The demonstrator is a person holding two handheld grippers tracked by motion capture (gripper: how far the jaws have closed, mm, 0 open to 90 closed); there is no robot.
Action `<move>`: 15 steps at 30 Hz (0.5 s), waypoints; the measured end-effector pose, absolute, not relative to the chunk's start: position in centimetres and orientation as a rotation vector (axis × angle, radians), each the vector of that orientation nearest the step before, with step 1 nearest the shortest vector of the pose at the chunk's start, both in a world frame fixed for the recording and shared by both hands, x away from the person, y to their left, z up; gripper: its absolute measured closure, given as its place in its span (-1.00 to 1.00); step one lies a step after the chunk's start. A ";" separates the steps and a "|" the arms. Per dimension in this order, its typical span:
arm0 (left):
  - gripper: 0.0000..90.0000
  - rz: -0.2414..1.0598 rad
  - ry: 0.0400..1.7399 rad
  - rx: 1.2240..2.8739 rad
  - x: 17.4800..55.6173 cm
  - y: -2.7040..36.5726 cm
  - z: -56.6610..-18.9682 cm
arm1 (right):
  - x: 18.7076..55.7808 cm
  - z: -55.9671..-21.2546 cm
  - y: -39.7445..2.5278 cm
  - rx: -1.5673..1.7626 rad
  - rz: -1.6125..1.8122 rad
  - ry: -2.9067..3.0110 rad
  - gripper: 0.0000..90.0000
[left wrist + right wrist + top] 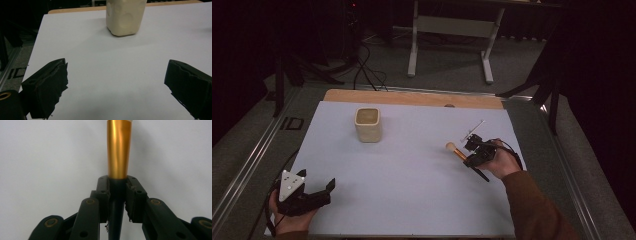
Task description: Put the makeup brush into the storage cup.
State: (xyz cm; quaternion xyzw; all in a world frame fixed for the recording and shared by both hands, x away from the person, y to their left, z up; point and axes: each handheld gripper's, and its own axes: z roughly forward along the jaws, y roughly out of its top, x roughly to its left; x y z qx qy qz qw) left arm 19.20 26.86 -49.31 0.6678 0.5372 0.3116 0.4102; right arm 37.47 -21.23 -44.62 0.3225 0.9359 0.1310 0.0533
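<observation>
A makeup brush with a tan head (450,147), gold ferrule (119,150) and black handle lies low over the white mat (412,170) at the right. My right gripper (468,152) (117,183) is shut on the black handle just behind the ferrule, and the handle's tail sticks out behind the hand. A cream cup (368,124) (125,17) stands upright at the back left of the mat. At the near left corner, my left gripper (328,188) (116,82) rests open with nothing between its jaws and points toward the cup.
The mat covers a wooden tabletop whose bare edge (412,96) shows at the back. Metal rails (242,170) run along both sides. A white desk frame (452,30) and cables (367,70) stand on the floor beyond.
</observation>
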 end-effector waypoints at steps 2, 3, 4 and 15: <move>-0.89 0.779 1.342 1.686 19.2 26.8 -49.3 | 37.2 -44.5 -21.0 0.951 0.405 2.852 0.65; -0.89 0.779 1.342 1.686 19.2 26.8 -49.3 | 37.2 -44.5 -21.0 0.951 0.405 2.852 0.65; -0.89 0.769 1.318 1.690 19.2 26.6 -49.2 | 37.1 -44.5 -20.9 0.937 0.408 2.855 0.65; -0.88 0.722 1.254 1.721 19.3 26.0 -49.2 | 36.5 -44.4 -19.4 0.775 0.465 2.891 0.65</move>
